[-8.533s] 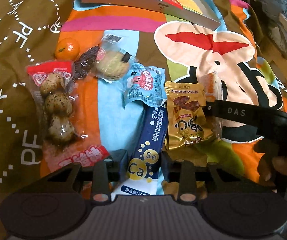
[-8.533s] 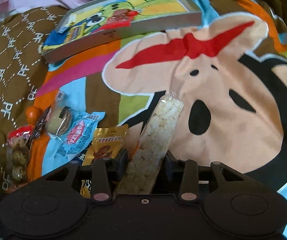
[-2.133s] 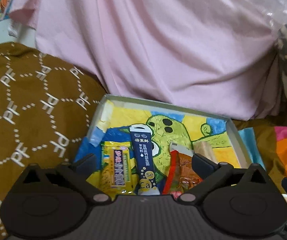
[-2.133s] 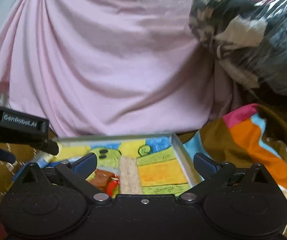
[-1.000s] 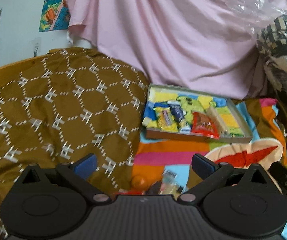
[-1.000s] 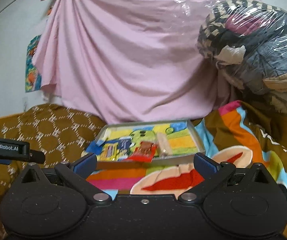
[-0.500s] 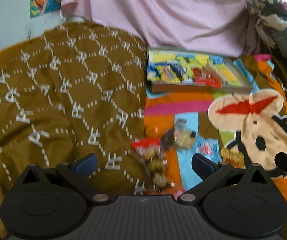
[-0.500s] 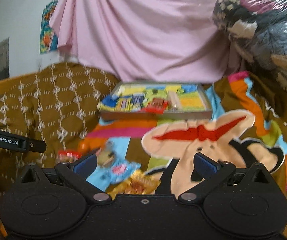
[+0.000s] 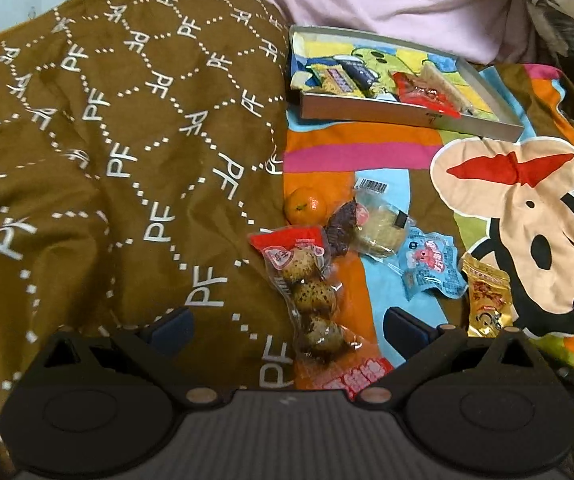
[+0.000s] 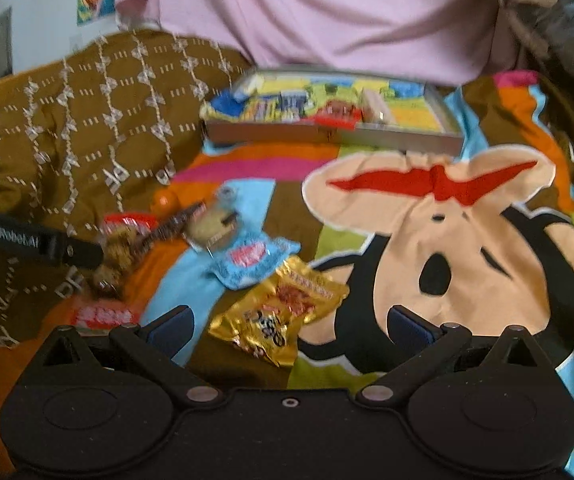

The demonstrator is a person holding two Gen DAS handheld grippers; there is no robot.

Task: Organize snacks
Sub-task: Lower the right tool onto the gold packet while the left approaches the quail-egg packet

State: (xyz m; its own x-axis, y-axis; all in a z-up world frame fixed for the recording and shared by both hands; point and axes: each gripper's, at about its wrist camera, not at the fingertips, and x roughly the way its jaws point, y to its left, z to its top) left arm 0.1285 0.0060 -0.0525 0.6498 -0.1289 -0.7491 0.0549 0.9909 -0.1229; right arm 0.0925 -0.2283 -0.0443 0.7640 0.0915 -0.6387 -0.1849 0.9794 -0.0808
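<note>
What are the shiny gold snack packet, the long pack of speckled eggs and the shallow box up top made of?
Gold snack packet: probably metallised foil or plastic film; it glints and crinkles. Long pack of speckled eggs: clear glossy plastic film with red printed ends, since the eggs show through. Shallow grey-walled box: likely cardboard, judging by its matte walls and printed cartoon floor.

Cartoon bedspread (image 9: pixel 367 148) under tray (image 9: pixel 407 114), loose snack packets (image 9: pixel 431 264), tangerine (image 9: pixel 305 205)

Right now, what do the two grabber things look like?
Both are matte black plastic. The left gripper and right gripper each show two round discs, silver pivot screws and angled arms ending in dark blue finger pads. Seen side-on, the left one carries white "GenRobot.AI" lettering.
</note>
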